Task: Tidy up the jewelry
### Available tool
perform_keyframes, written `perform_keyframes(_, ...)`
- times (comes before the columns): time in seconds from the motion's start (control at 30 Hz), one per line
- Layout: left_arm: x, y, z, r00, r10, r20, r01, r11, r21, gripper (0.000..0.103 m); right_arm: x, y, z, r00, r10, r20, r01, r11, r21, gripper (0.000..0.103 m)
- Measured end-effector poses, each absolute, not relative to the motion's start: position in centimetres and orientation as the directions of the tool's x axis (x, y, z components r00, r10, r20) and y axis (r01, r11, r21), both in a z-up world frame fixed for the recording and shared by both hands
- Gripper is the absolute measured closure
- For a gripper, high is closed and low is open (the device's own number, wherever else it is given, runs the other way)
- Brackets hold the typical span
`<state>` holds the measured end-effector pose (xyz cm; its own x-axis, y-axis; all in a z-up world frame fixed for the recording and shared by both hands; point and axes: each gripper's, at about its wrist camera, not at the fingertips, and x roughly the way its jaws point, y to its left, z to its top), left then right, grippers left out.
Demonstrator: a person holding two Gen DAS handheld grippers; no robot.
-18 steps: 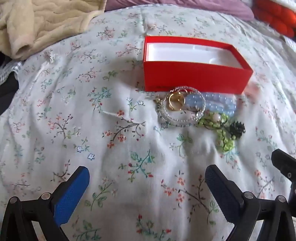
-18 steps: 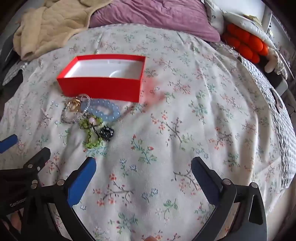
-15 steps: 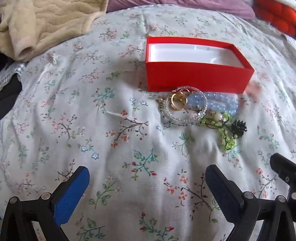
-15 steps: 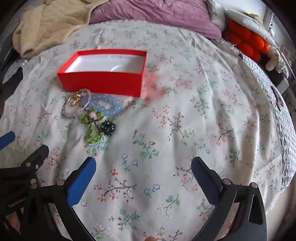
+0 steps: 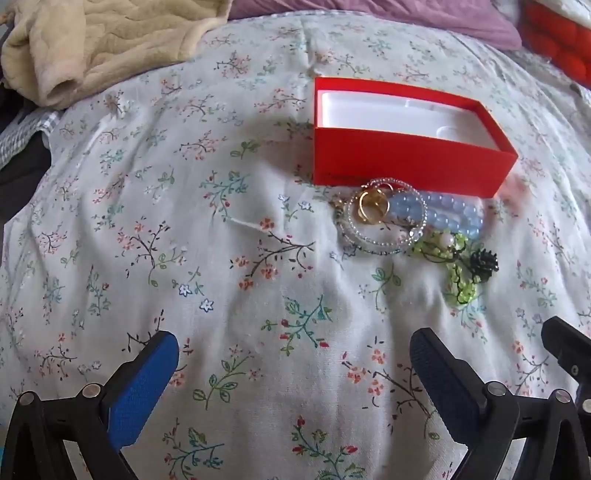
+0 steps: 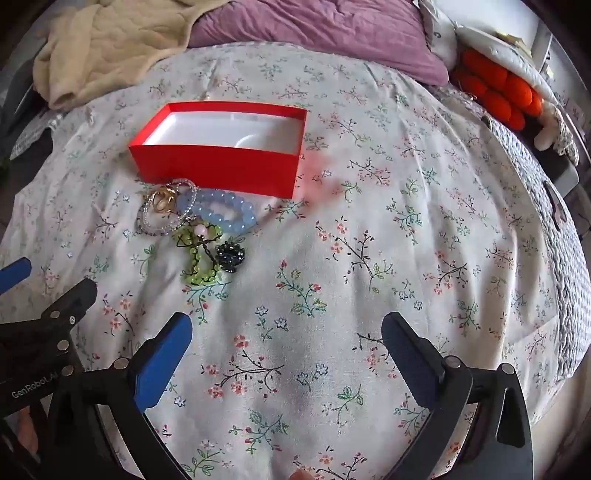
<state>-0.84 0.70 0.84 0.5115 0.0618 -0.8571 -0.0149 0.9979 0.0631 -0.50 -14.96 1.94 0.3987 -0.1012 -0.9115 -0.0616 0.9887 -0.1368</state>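
A floral bedsheet is covering the bed, with a purple pillow lying at the far end, a cream blanket bunching at the far left and an orange knitted thing sitting at the right edge; what it is exactly is hard to tell.

Against the frames half a second back, both cameras are sitting slightly farther from the box, so the jewelry is appearing a little closer to the middle of each view; the pieces themselves are lying as they were.

The red box is standing open, its white lining showing, and the jewelry is lying on the sheet just in front of its near wall: a clear beaded bracelet ringing gold rings, a blue bead bracelet beside it, a green beaded piece nearer, and a dark flower-shaped piece touching it.

The left gripper and right gripper are hovering over bare sheet, both spread wide and holding nothing. Nothing is lying between them and the jewelry.
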Motion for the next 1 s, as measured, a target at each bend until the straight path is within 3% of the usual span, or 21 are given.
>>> perform_keyframes(1.0,-1.0,0.91,0.7,0.497,0.051,-0.866,-0.005,0.998,0.056,0.001,-0.91,-15.17,1.05,0.382,-0.096,-0.919,-0.066,0.989,-0.131,0.0)
